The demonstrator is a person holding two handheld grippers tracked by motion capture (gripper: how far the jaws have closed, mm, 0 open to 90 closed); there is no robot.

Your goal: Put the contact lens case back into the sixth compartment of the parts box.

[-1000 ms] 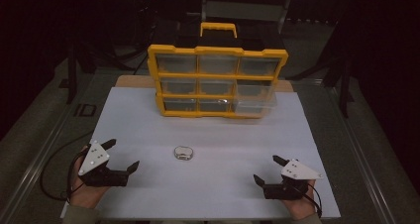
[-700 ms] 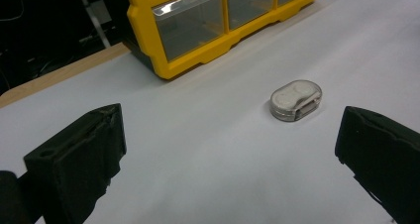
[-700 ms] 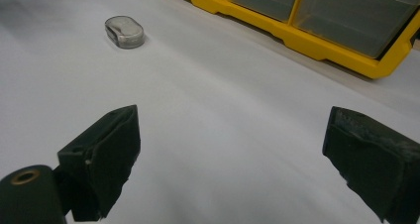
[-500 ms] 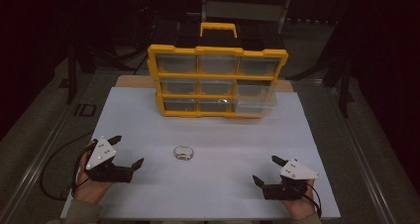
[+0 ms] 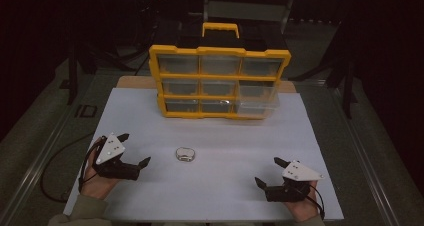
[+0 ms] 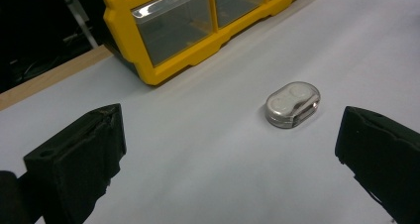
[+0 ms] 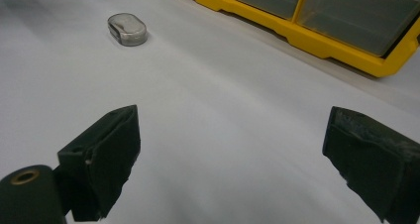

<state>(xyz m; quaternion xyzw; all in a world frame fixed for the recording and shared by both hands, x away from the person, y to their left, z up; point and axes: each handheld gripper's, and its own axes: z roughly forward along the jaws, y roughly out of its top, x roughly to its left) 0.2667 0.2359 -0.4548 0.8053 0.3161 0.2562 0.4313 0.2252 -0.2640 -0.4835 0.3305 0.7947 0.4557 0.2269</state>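
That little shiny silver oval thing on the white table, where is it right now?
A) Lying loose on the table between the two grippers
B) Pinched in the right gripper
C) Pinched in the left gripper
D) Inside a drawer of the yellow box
A: the small shiny silver oval metal case lies on the white table, apart from the open left gripper and open right gripper.
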